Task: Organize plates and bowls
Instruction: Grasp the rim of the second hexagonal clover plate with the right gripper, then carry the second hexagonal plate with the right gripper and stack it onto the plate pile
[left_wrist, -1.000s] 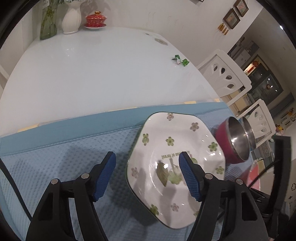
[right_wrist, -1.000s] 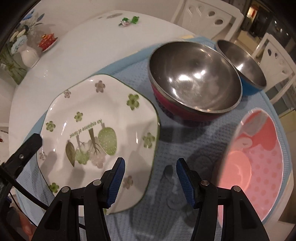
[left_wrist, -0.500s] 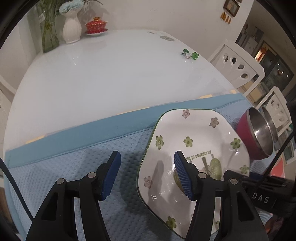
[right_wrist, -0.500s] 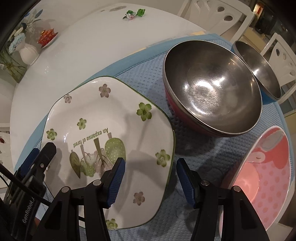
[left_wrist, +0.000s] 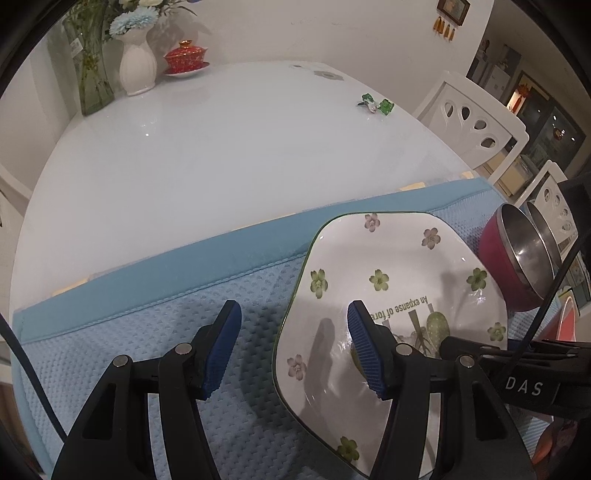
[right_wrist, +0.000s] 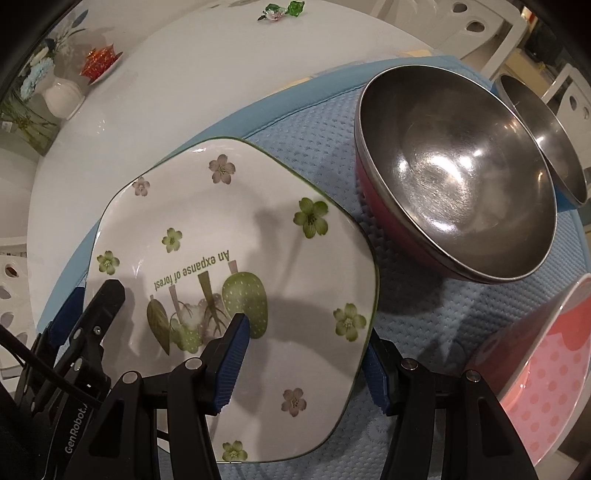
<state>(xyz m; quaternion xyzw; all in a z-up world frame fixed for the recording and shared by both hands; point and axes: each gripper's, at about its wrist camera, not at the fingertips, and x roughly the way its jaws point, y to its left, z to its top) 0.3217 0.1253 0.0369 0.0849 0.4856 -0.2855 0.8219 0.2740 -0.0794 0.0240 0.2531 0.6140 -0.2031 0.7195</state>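
My right gripper (right_wrist: 303, 356) is spread wide, its two blue pads straddling the near right rim of the flowered plate (right_wrist: 236, 251), one pad over the dish and one at the edge; I cannot tell whether either touches it. My left gripper (left_wrist: 291, 347) is likewise wide open, holding nothing, astride the plate's left rim. The plate lies flat on the blue mat (left_wrist: 155, 317), holds nothing, and carries green and mauve blossoms, forest plants and the words "An expanse of forest". To its right, a pink dotted plate (right_wrist: 550, 380) is cut off by the frame. Farther right, the red steel-lined bowl (right_wrist: 458, 173) stands hollow, with a second steel bowl (right_wrist: 543, 129) just behind it. The white bench (left_wrist: 221, 147) stretches beyond.
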